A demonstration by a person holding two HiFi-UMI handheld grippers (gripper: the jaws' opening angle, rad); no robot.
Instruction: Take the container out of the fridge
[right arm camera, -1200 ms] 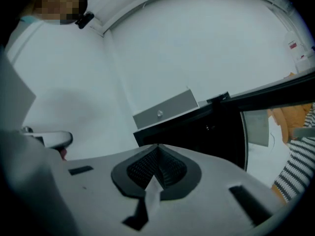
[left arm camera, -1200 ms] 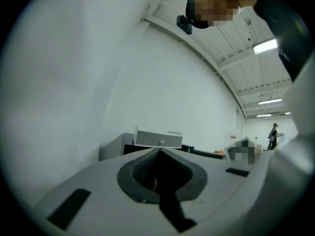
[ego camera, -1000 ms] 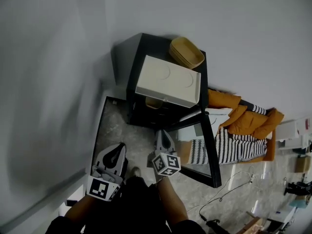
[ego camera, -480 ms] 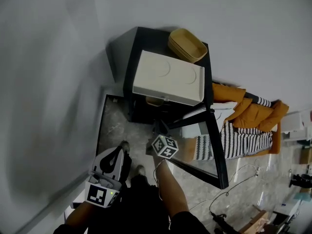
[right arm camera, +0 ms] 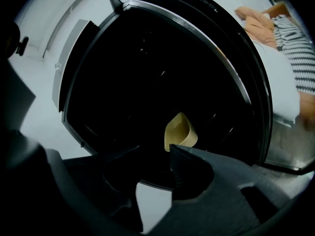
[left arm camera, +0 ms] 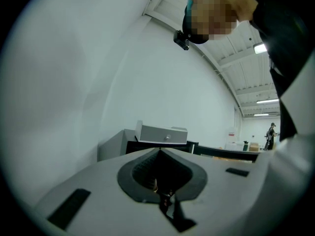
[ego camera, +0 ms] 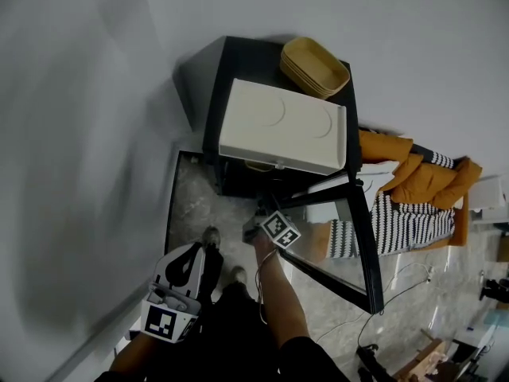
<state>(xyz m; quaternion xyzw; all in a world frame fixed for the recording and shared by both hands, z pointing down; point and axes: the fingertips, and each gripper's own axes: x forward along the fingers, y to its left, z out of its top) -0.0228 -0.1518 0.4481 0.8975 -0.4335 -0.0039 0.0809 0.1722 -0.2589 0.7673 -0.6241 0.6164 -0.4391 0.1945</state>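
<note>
Tongs in the left hand [ego camera: 193,259] are closed on nothing and are held low near the person's body, well apart from the fridge [ego camera: 238,183]. To their right, the right tongs [right arm camera: 155,150] point into the dark fridge, whose glass door [ego camera: 354,245] stands open. Their jaws have just been opening and now stand apart, with nothing between them. The tan container [right arm camera: 180,132] sits inside the fridge, a little beyond the tips and not yet touched. I judge the task about halfway: the reach is made, but gripping and taking out are left. On the fridge top lie a white box [ego camera: 282,126] and stacked tan trays [ego camera: 314,66]. The floor [ego camera: 195,201] is grey marbled tile, the wall is white, and orange cushions [ego camera: 413,173] lie at the right.
</note>
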